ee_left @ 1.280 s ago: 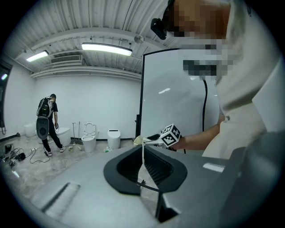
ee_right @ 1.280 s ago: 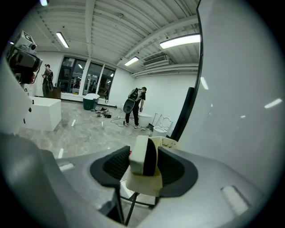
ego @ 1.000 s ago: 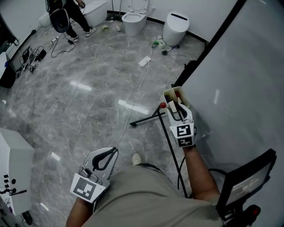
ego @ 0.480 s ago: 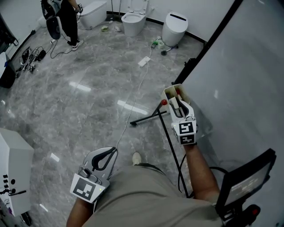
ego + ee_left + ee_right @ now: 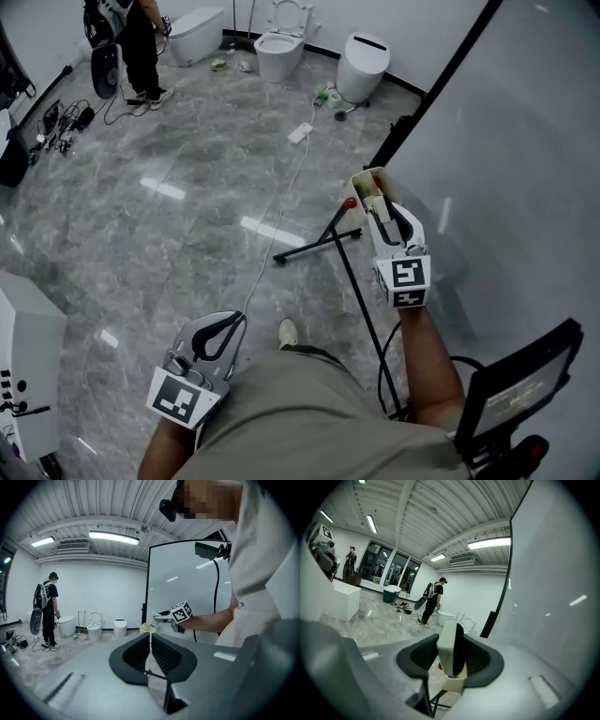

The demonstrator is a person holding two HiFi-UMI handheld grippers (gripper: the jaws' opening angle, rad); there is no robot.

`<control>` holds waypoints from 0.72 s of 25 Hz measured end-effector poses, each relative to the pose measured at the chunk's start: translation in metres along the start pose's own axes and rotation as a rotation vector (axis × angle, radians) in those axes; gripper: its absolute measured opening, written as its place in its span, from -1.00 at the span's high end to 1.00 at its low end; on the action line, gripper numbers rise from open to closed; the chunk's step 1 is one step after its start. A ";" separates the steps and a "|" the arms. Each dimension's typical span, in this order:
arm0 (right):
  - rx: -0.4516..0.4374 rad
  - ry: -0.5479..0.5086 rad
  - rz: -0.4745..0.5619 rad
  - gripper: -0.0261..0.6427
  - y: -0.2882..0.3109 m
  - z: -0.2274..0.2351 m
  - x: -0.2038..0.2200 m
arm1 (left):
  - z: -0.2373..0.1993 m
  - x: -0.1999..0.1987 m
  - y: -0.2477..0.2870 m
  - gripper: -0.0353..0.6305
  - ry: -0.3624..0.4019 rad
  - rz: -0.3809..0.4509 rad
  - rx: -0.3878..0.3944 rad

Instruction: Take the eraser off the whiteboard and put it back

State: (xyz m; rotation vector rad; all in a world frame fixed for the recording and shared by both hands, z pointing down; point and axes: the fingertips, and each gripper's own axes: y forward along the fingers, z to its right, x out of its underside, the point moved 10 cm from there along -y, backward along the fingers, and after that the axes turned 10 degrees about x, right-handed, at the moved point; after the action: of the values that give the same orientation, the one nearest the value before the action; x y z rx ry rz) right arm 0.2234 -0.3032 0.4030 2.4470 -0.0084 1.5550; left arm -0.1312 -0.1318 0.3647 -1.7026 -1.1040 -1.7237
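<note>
The eraser, a cream block with a black felt side, stands upright between the jaws of my right gripper. The jaws have just been closing and now press on it. In the head view, that gripper and the eraser are beside the whiteboard, just above a cream holder box on its frame. The box shows below the eraser, with something red in it. My left gripper hangs low at my left hip, shut and empty.
The whiteboard's black stand legs spread over the grey marble floor, and a white cable runs across it. Toilets stand at the back wall near a person. A white cabinet is at left, a black screen at lower right.
My right gripper closed on the eraser and rose with it, away from the holder box. The person at the back stepped left. The left gripper looks much the same.
</note>
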 end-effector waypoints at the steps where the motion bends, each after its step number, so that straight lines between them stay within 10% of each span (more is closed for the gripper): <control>1: 0.007 -0.003 0.013 0.45 -0.008 -0.003 -0.006 | 0.002 0.001 -0.006 0.83 0.002 0.002 0.003; 18: 0.022 -0.041 0.110 0.45 -0.160 -0.089 -0.079 | 0.037 0.035 -0.113 0.83 0.024 0.027 0.076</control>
State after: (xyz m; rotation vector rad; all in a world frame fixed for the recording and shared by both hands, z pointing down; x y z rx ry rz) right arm 0.1316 -0.1392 0.3368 2.5349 -0.1360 1.5560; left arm -0.2039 -0.0313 0.3707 -1.6395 -1.1160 -1.6604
